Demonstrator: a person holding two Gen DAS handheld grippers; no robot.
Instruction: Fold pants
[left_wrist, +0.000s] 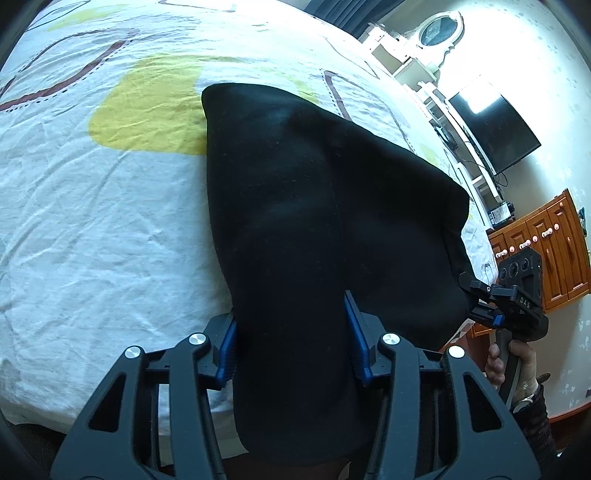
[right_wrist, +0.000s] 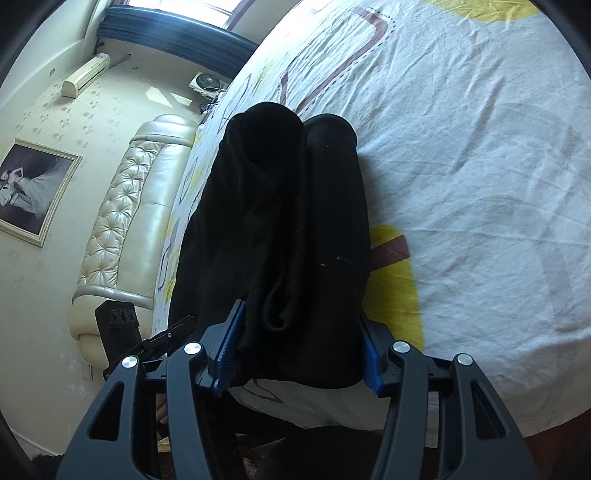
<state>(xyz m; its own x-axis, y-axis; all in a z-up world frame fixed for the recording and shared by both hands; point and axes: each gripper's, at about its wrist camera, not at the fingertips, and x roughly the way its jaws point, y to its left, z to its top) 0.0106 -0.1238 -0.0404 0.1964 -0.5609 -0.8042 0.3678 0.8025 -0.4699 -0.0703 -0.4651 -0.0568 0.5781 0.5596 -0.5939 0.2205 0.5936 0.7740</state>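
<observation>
Black soft pants (left_wrist: 295, 206) bunched on wrinkled bedsheet (left_wrist: 92, 221).

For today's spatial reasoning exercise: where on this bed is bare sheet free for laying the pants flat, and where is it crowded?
Free: bedsheet left of the pants, past the yellow patch. Crowded: the near edge, where the left gripper and right gripper grip cloth.

Only one marking reads — the letters "DAS", probably, on the right gripper (left_wrist: 466, 295) body.
</observation>
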